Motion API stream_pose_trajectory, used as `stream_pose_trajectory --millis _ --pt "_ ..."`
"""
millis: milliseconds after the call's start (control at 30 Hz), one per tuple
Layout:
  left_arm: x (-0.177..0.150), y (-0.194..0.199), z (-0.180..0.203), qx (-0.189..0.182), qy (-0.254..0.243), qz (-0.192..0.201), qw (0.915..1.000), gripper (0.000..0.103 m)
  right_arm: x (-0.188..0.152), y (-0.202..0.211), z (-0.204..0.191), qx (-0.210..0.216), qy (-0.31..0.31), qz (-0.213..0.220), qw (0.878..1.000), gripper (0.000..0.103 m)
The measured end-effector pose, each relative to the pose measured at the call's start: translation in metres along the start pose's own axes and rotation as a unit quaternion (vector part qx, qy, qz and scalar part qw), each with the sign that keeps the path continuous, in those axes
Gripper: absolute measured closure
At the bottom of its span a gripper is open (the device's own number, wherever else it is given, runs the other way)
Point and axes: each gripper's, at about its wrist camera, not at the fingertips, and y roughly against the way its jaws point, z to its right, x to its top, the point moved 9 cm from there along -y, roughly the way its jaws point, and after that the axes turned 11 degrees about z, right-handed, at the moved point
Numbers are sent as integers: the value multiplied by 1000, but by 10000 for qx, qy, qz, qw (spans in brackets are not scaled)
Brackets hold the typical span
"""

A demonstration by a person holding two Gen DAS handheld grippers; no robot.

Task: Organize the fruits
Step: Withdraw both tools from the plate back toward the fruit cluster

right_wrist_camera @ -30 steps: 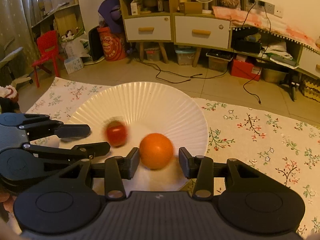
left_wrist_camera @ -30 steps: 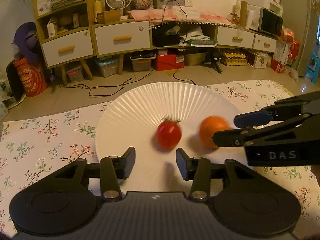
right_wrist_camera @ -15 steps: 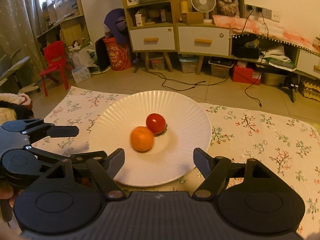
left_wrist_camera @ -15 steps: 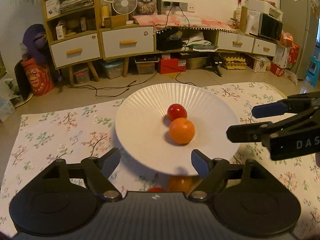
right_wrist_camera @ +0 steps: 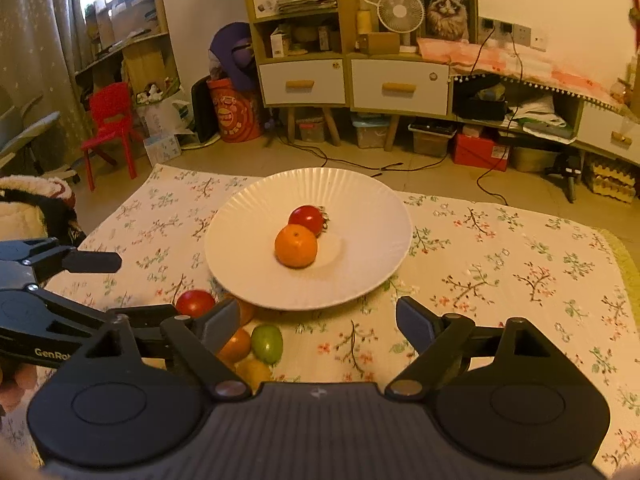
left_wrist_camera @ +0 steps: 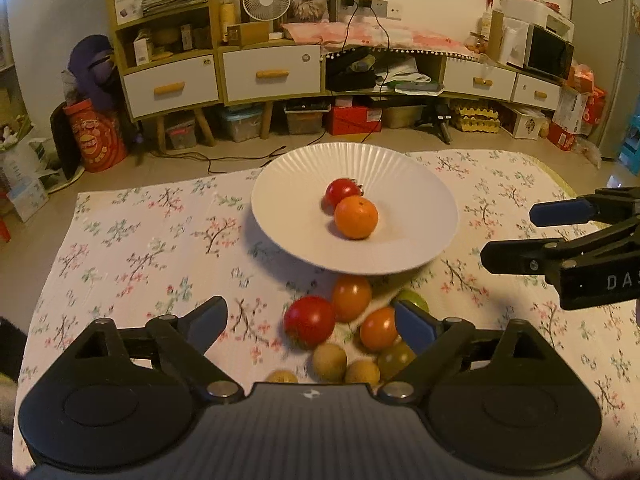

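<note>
A white ribbed plate (left_wrist_camera: 280, 216) (right_wrist_camera: 240, 248) sits on the flowered cloth. On it a red tomato (left_wrist_camera: 342, 192) (right_wrist_camera: 307, 219) touches an orange (left_wrist_camera: 356, 217) (right_wrist_camera: 296, 246). In front of the plate lies a loose pile: a red tomato (left_wrist_camera: 309, 320) (right_wrist_camera: 195, 303), oranges (left_wrist_camera: 351, 296), a green fruit (right_wrist_camera: 267, 343) and brown ones (left_wrist_camera: 329, 360). My left gripper (left_wrist_camera: 310, 314) (right_wrist_camera: 132, 286) hangs over this pile, jaws opening, gripping nothing. My right gripper (right_wrist_camera: 318, 318) (left_wrist_camera: 516, 236) is off the plate's near right edge, jaws also opening and empty.
The flowered cloth (right_wrist_camera: 500, 264) covers a low surface with bare stretches left and right of the plate. Beyond its far edge are the floor with cables (right_wrist_camera: 400, 166), a drawer cabinet (left_wrist_camera: 272, 74) and a red chair (right_wrist_camera: 110, 120).
Both grippers opened wide and drew back from the plate. The tomato and the orange were let go and rolled together in the plate's middle. The loose fruit pile came into view.
</note>
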Motion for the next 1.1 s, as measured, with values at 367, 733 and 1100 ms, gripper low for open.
stream_pose_trajectory --millis 367,733,1100 --pt "-22 21 -4 83 199 -116 9997 8 -16 12 -13 143 22 -6 9999 12" --pt "-54 30 -7 70 330 -309 9990 7 -41 17 -20 175 -4 -112 9998 7" --pt "-91 33 -3 -38 265 -564 9980 7 -71 17 -33 298 184 -370 9987 5"
